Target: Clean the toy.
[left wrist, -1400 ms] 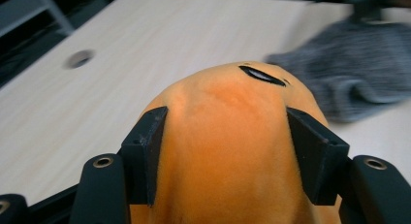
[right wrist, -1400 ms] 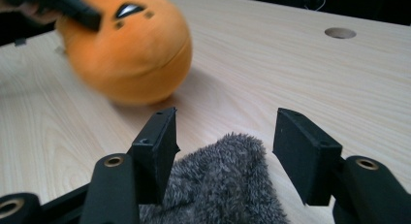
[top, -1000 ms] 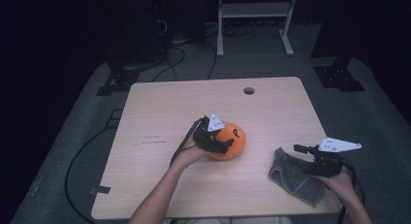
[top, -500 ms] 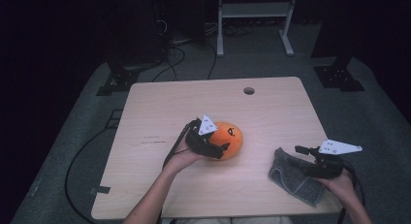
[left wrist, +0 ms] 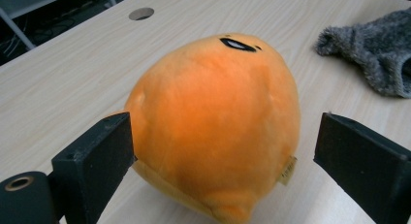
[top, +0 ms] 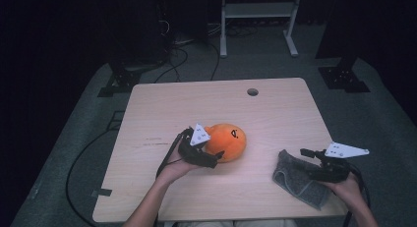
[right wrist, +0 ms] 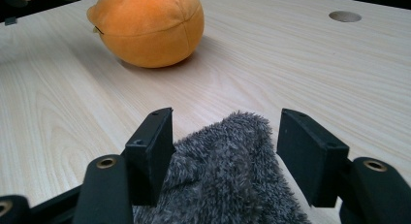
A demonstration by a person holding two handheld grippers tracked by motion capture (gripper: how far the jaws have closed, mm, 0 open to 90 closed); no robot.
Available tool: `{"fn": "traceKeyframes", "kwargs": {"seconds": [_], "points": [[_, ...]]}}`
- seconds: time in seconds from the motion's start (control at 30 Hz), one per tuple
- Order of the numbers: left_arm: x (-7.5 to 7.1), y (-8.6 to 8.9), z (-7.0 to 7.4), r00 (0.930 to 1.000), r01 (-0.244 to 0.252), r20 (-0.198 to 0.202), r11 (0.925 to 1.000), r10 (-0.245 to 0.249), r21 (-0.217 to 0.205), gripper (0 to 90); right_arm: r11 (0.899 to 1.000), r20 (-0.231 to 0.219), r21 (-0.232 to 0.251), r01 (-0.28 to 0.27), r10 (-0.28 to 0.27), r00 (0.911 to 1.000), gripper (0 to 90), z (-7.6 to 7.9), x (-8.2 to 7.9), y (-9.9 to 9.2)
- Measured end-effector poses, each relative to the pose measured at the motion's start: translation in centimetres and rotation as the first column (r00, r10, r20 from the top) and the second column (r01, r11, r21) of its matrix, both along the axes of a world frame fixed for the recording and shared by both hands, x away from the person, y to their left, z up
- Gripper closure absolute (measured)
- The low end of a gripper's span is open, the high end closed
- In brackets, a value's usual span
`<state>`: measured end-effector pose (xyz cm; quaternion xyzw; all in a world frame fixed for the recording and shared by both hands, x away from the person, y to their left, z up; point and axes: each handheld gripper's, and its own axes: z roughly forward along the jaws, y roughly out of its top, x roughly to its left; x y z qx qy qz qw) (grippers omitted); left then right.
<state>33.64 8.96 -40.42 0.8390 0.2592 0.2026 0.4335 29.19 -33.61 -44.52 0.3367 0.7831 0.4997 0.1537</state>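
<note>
Your left tool [left wrist: 223,151] has just been opening around the plush [left wrist: 218,122], which may roll; right tool [right wrist: 225,151], wide, may snag the cloth [right wrist: 228,180].

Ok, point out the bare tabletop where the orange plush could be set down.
The far half of the table is bare, from the cable hole out to both far corners. The near left corner is free too. It is crowded near the front: orange plush centre, grey fuzzy cloth right.
</note>
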Motion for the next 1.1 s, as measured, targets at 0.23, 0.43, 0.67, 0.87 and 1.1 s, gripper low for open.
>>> {"fn": "traceKeyframes", "kwargs": {"seconds": [0.23, 0.43, 0.67, 0.87, 1.1], "points": [[-1.0, 0.9, 0.1, 0.9997, -0.007, 0.021, 0.9998, 0.008, -0.016, 6.4, 1.0, -0.003, -0.008, 0.0, 0.0, 1.0, 36.4, -0.2, -0.2, 0.0], [-1.5, 1.7, -0.3, 0.9999, -0.015, 0.007, 0.9983, 0.016, -0.056, 6.3, 1.0, 0.004, -0.013, 0.002, -0.002, 1.0, 36.4, -0.3, -0.4, -0.2], [-1.8, 2.4, -1.2, 0.9995, -0.027, 0.01, 0.9973, 0.028, -0.067, 6.3, 1.0, 0.002, 0.004, 0.01, -0.01, 1.0, 36.0, -0.4, -0.6, -0.4], [-2.5, 3.2, -2.2, 0.9979, -0.061, 0.017, 0.9962, 0.062, -0.063, 6.2, 1.0, 0.004, 0.008, 0.006, -0.006, 1.0, 35.7, -0.4, -0.6, -0.3], [-4.4, 4.0, -3.6, 0.9941, -0.103, 0.027, 0.9927, 0.105, -0.062, 5.0, 1.0, 0.004, -0.005, -0.01, 0.01, 0.9999, 35.7, -0.4, -0.7, 0.2]]}}
